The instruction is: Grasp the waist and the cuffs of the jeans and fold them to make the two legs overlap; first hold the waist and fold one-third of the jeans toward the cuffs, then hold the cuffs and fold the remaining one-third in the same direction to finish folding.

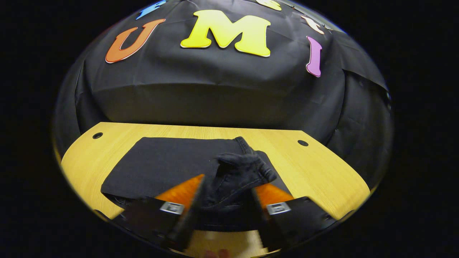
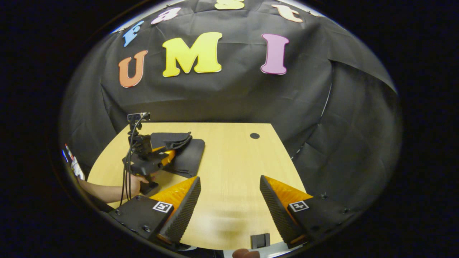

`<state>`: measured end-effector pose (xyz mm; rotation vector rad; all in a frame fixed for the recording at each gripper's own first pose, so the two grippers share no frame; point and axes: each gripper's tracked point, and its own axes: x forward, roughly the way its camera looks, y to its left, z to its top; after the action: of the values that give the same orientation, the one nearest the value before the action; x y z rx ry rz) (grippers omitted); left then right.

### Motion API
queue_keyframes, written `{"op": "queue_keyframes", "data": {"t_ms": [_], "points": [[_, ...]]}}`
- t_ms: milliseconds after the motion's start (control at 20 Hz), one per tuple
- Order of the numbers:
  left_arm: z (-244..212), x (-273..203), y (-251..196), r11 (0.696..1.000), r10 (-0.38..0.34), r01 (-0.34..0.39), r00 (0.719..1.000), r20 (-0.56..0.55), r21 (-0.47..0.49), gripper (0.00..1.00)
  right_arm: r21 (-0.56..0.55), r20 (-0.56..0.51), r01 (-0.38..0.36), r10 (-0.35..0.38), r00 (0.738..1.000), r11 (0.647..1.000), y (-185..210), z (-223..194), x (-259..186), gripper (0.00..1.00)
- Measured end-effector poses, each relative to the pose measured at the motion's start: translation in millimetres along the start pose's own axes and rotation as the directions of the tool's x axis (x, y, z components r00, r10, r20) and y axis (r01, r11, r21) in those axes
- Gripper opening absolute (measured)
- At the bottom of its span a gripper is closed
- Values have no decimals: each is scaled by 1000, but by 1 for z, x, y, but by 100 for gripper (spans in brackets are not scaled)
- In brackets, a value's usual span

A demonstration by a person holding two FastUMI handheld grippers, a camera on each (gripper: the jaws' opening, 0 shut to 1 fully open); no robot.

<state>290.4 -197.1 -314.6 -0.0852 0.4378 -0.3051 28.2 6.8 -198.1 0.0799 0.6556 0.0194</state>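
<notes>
Pale wooden table (image 2: 229, 157) with round cable holes (image 2: 254, 135), black cloth wall (image 2: 233, 96) behind.

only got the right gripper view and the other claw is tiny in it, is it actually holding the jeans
Observer: Yes. In the left gripper view the left claw is closed on a bunch of the jeans, with cloth pressed by both fingers.
Operator: which part is it holding
Observer: A thick stitched edge, bunched up above the flat part. I cannot tell whether it is waist or cuff.
Operator: rest of it tidy
Observer: The rest lies flat as a dark rectangle on the table, its far edge straight and short of the table's back edge.
</notes>
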Motion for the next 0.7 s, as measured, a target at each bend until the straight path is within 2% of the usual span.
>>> {"op": "queue_keyframes", "data": {"t_ms": [100,250,350,500,700], "points": [[15,-13,-2,1000,-6,6,1000,21,-18,100,-1,25,-22,22,999,1000,9,10,4,100],[66,-54,3,999,-10,15,994,106,-45,100,6,129,-58,56,990,998,31,45,9,100],[113,-90,11,1000,-5,7,983,182,-10,100,11,216,-105,100,971,994,58,74,8,100],[184,-155,29,1000,25,-21,959,284,-16,99,-29,332,-161,161,930,987,100,115,3,99],[256,-232,54,996,83,-83,919,387,-16,99,-63,491,-135,148,859,989,139,172,-19,99]]}}
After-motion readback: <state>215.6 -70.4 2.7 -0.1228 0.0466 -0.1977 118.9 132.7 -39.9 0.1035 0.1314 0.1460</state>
